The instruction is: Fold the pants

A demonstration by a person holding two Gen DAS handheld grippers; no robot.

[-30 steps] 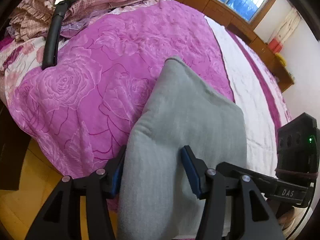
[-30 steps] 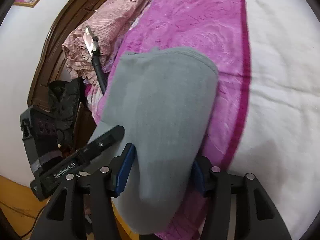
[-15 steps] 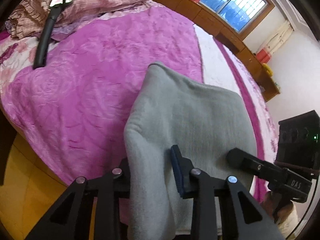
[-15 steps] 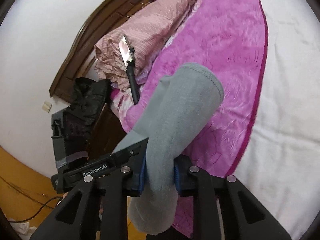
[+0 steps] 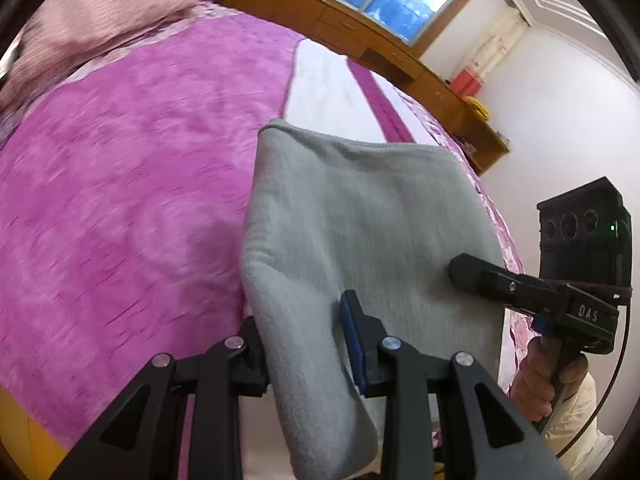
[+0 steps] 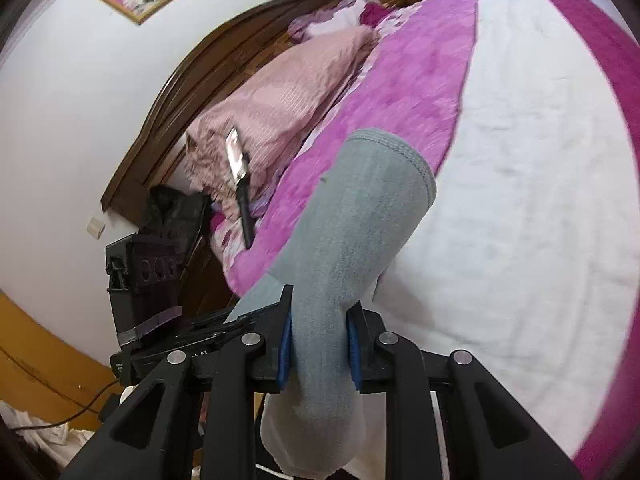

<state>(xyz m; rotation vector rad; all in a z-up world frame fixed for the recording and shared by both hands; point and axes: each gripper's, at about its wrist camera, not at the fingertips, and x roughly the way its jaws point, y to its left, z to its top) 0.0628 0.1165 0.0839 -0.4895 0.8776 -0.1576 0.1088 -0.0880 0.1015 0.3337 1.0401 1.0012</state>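
Observation:
The grey fleece pants [image 5: 360, 220] hang folded between both grippers, lifted above the bed. My left gripper [image 5: 304, 344] is shut on one near edge of the pants. My right gripper [image 6: 318, 344] is shut on the other edge of the pants [image 6: 352, 232], which droop below its fingers. The right gripper [image 5: 520, 284] shows at the right of the left wrist view, against the cloth. The left gripper's body [image 6: 148, 280] shows at the left of the right wrist view.
The bed has a magenta rose-pattern blanket [image 5: 120, 200] and a white sheet [image 6: 520, 200]. Pink pillows [image 6: 280, 108] lie by the dark wooden headboard [image 6: 192, 92]. A black-handled tool with a shiny blade [image 6: 240, 184] leans at the pillows. A wooden shelf [image 5: 360, 40] runs under the window.
Both grippers closed on the pants and lifted them up off the bed. The views tilted upward and the pants swung toward the white sheet.

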